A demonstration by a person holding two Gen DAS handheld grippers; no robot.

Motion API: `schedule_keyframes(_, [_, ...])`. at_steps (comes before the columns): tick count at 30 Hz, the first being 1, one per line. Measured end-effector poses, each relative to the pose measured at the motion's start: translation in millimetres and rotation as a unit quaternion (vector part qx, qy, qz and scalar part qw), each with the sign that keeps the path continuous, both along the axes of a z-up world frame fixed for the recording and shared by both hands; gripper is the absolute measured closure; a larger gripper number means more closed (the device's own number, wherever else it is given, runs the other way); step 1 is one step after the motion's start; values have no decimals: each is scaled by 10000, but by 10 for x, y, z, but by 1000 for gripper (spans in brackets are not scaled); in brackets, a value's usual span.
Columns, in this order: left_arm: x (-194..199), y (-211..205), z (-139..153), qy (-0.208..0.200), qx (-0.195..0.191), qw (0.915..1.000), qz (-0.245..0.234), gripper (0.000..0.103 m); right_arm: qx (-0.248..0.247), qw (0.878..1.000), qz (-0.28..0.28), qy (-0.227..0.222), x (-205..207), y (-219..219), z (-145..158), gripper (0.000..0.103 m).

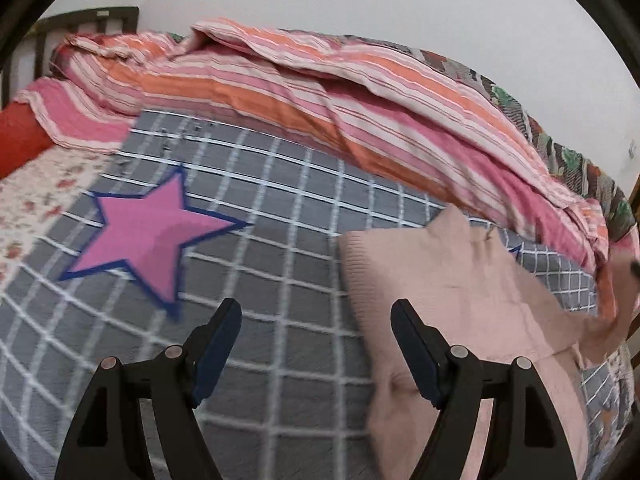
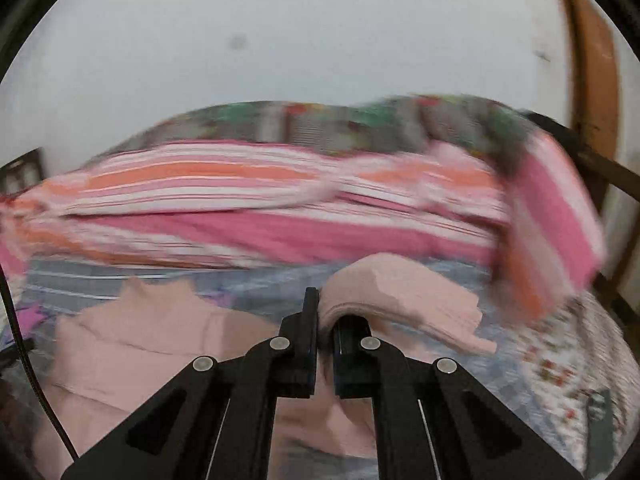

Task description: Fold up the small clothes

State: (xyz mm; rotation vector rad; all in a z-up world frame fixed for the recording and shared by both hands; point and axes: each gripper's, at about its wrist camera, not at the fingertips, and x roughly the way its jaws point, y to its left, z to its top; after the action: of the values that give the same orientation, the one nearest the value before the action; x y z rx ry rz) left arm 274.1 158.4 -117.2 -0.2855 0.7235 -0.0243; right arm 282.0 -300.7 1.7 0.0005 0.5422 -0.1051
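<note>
Left wrist view: the bed runs across the frame, laid with a grey checked sheet (image 1: 280, 208) that gives a flat surface for folding.
Pink star (image 1: 152, 236): a printed patch on the sheet at left, bare of clothing.
Left gripper (image 1: 316, 320): fingers spread wide and holding nothing, poised over the sheet just beside the garment's left edge; probably waiting to take or steady that side.
Striped quilt (image 1: 320, 92): heaped along the wall behind, seemingly pushed back to leave the sheet free.
Pink sweater (image 1: 460, 300): lies at right on the sheet, its ribbed hem toward the star, part of it passing under the left gripper's right-hand finger.
Right wrist view, sweater body (image 2: 132, 344): spread flat at lower left.
Right gripper (image 2: 326, 312): clenched on a bunched fold of the sweater, most likely a sleeve (image 2: 404, 300), which arches up out of the jaws and droops to the right, clear of the bed.
Reason for the hold: lifted this way, the sleeve looks ready to be carried across onto the body for a fold.
Blur: the picture smears heavily, so the exact edge held cannot be told.
</note>
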Motion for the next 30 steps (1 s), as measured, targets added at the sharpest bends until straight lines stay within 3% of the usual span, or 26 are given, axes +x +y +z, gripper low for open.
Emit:
schedule_keyframes(4, [-168,187,20,46,-115,9999,29,27,91,9956,929,78,220,888,-122,97])
schedule_keyframes(10, [-292,168,-9,157,-52,9997,-180,27,149,9795,1815,858,490,1831,-794,97])
schedule_keyframes(12, [-280,99,-13,155,-167,9992,-335,27,222,9749,1916,1111,521,1922,-987,85])
schedule_keyframes(14, [-236,-18,-7,187,-278,9978,-567,27,401,9639,2125,1553,566,1982,-1177,55])
schedule_keyframes(16, [-205,-163,16,157,-348,9959,-820,27,400,9511,2437,1854,509,1968,-1243,55])
schedule_keyframes(17, [-196,-223,28,136,-370,9950,-917,27,347,9515,2466,1806,450,1932,-1214,51])
schedule_keyframes(18, [-171,-311,49,114,-399,9936,-1053,27,339,9543,2483,1631,351,1860,-1160,48])
schedule_keyframes(20, [-117,-472,72,124,-446,9910,-1260,27,379,9604,2483,1207,151,1649,-1025,32])
schedule_keyframes(25, [107,-1016,90,311,-259,9832,-1779,27,453,9703,2302,590,-64,954,-824,31])
schedule_keyframes(28, [239,-1476,71,421,-73,9734,-2252,27,569,9772,1953,607,14,561,-938,31])
schedule_keyframes(30, [343,-1710,13,534,209,9730,-2234,27,858,9791,1729,643,64,324,-1031,31])
